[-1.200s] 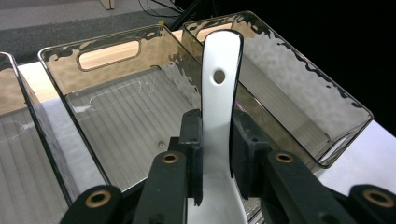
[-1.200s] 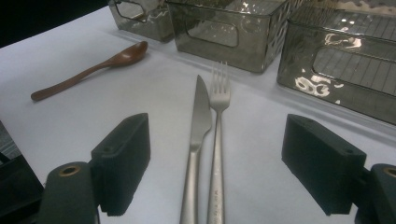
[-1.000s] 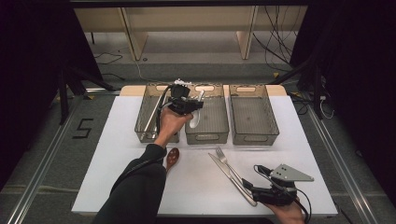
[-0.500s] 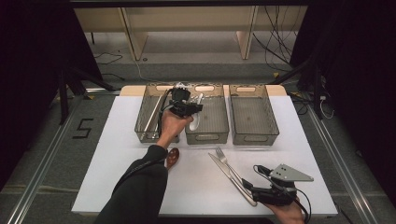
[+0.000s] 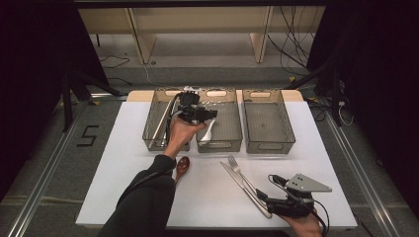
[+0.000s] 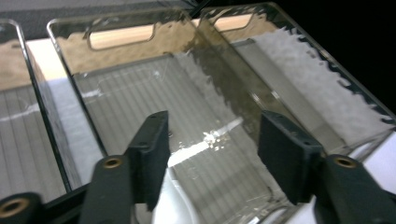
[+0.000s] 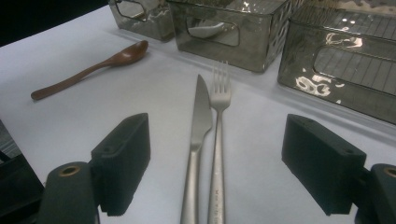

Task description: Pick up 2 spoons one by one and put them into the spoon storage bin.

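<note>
the white table (image 5: 123, 163) stretches wide around my grippers, its near edge right under my right gripper (image 5: 264, 201) and open surface to that gripper's left. three smoky clear bins sit in a row ahead: the left bin (image 5: 153, 121), the middle bin (image 5: 232, 126) and the right bin (image 5: 269, 118). my left gripper (image 5: 213, 114) hangs over the middle bin, inside its walls, with the rim between it and the left bin close by my hand. its jaws have just been opening and now stand wide apart, gripping nothing; the white spoon (image 6: 173, 200) lies on the bin floor just below and between them, its long axis running from me toward the bin's far wall. the left bin holds something long and pale; i cannot tell what. my right gripper rests wide open and empty, the knife (image 7: 198, 135) and fork (image 7: 218, 130) lying side by side between its jaws, tips pointing away toward the bins. a wooden spoon (image 7: 88, 67) lies off to its left.
</note>
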The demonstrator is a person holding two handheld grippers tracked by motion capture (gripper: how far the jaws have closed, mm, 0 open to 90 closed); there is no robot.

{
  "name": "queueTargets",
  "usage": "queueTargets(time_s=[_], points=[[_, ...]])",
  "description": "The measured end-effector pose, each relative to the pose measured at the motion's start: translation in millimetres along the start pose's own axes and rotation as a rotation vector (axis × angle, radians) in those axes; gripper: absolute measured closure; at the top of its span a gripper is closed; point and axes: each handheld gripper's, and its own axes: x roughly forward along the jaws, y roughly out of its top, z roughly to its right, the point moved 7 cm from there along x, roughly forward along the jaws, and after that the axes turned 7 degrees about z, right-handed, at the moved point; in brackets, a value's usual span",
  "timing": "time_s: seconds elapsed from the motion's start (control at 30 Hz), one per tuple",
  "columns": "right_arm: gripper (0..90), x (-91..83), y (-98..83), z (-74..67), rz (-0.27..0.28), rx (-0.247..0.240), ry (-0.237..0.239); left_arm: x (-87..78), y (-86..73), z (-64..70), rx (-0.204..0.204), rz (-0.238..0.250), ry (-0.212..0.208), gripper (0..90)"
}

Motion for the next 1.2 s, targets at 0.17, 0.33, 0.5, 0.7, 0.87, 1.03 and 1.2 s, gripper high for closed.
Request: queueTargets(time_s=[0.17,0.33,0.5,0.7,0.87,1.03,1.2], points=[[24.5,-0.5,-0.2,-0.3,-0.006,-0.001,0.000,-17.8,4.7,6.5,0.019,-0.006,-0.027,32.5],[24.5,0.1,-0.3,-0.9,-0.005,0.002,-0.002,-33.2,2.4,9.3,0.018,-0.048,-0.062,29.7],[24.5,0.0,-0.3,-0.5,-0.003,0.007,-0.002,-53.3,-8.0,10.3,0.017,-0.083,-0.079,25.8],[24.5,-0.6,0.0,-0.8,-0.003,0.004,-0.002,-82.0,-28.8,3.8,0.013,-0.094,-0.069,24.8],[24.5,0.0,-0.8,0.1,-0.007,0.004,-0.001,-100.0,-56.3,-7.2,0.010,-0.130,-0.034,24.2],[24.5,1.2,-1.1,-1.6,-0.007,0.004,-0.001,-107.8,-82.2,-18.1,0.006,-0.179,0.016,24.4],[24.5,1.4,-0.9,-1.8,-0.008,0.003,0.000,-114.5,-101.0,-24.9,-0.008,-0.238,0.038,25.4]])
